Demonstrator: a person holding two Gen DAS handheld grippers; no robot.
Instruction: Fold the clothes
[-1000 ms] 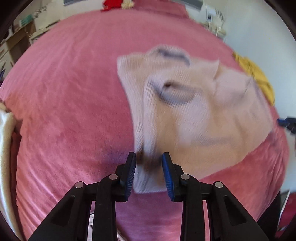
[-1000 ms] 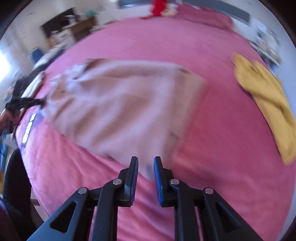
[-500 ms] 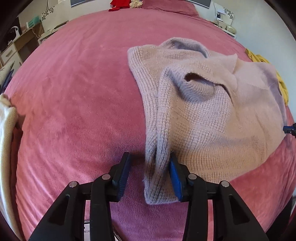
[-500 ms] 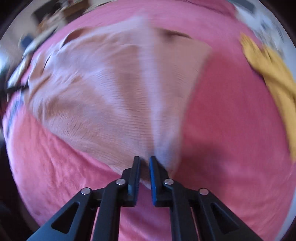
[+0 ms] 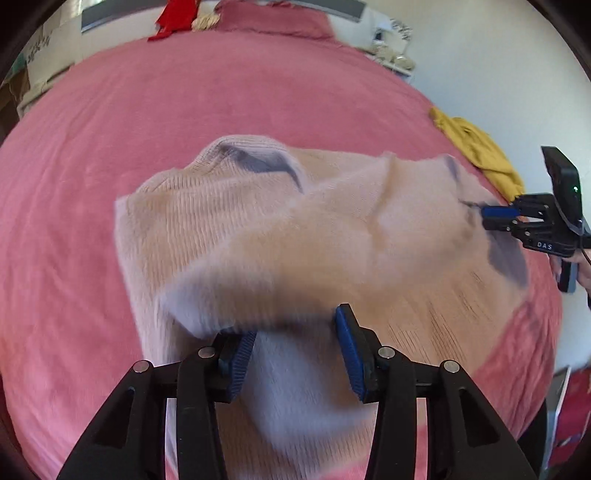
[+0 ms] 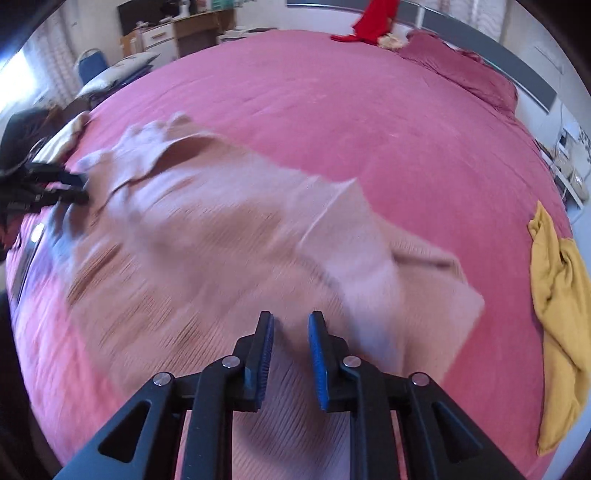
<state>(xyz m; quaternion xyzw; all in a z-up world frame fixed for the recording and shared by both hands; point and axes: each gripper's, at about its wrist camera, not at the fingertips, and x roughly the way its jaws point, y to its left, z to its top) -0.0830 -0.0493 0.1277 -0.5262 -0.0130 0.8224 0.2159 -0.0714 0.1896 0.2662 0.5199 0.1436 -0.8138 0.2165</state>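
A pale pink knit sweater (image 5: 280, 229) lies on the pink bed, blurred by motion, its collar at the far side. My left gripper (image 5: 295, 354) is open, with sweater fabric draped between and over its blue pads. My right gripper (image 6: 290, 354) is open with a narrow gap, over the sweater (image 6: 221, 251) near its edge. The right gripper also shows in the left wrist view (image 5: 495, 218), at the sweater's right edge. The left gripper shows in the right wrist view (image 6: 70, 188), at the sweater's left end.
The pink bedspread (image 5: 184, 103) fills both views. A yellow garment (image 6: 557, 295) lies at the bed's right side, also in the left wrist view (image 5: 476, 147). A red item (image 6: 373, 22) and pillows lie at the head. Furniture and a blue chair (image 6: 90, 62) stand beyond the bed.
Both grippers have opened and let go of the sweater's bottom corners. The sweater has shifted and its fabric now bunches over the left fingers. The right jaws went from pinched to apart.
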